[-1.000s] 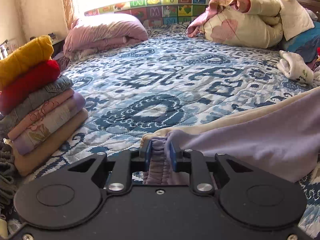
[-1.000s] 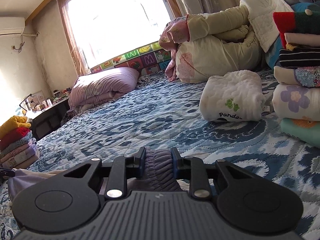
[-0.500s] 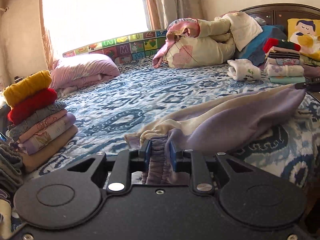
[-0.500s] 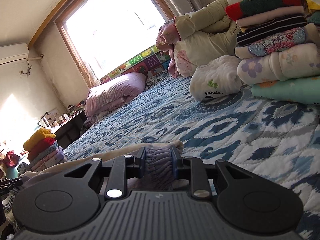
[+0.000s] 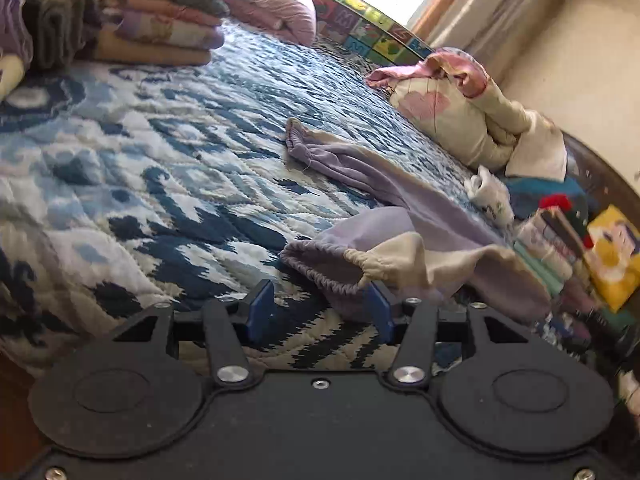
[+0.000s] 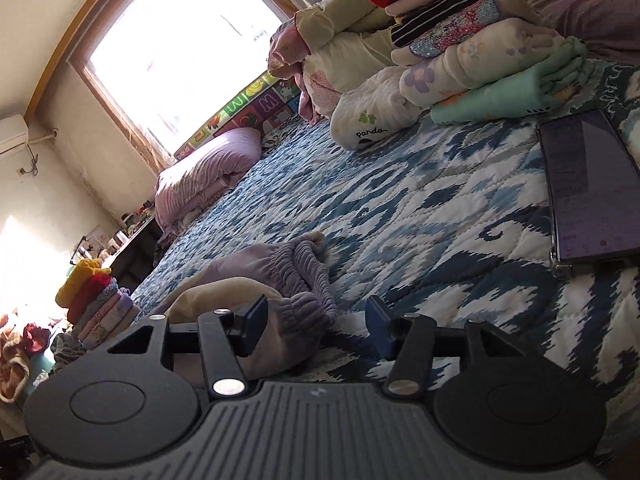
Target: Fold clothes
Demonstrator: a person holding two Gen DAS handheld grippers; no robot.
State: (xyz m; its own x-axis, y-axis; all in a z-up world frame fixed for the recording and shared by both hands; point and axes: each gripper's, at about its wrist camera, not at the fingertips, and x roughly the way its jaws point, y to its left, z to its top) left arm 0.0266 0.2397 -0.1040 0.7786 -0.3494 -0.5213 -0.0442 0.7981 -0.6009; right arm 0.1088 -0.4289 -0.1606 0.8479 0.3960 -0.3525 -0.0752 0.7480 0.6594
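Observation:
A lilac and cream pair of trousers (image 5: pixel 400 208) lies on the blue patterned quilt (image 5: pixel 140 168). One elastic cuff rests far out in the left wrist view, the other cuff (image 5: pixel 344 272) lies just in front of my left gripper (image 5: pixel 318 310), which is open with the cloth touching its right finger. In the right wrist view the gathered lilac waistband (image 6: pixel 296 280) lies between the fingers of my right gripper (image 6: pixel 316 324), which is open and grips nothing.
A stack of folded clothes (image 5: pixel 160 24) stands at the left of the bed, another stack (image 6: pixel 480 40) at the right. A phone (image 6: pixel 588 188) lies on the quilt near the right gripper. Rolled quilts (image 5: pixel 460 112) and a pink pillow (image 6: pixel 208 176) lie by the window.
Both grippers have opened and let go of the trousers, which now lie on the quilt. Both cameras have tilted and dropped close to the bed.

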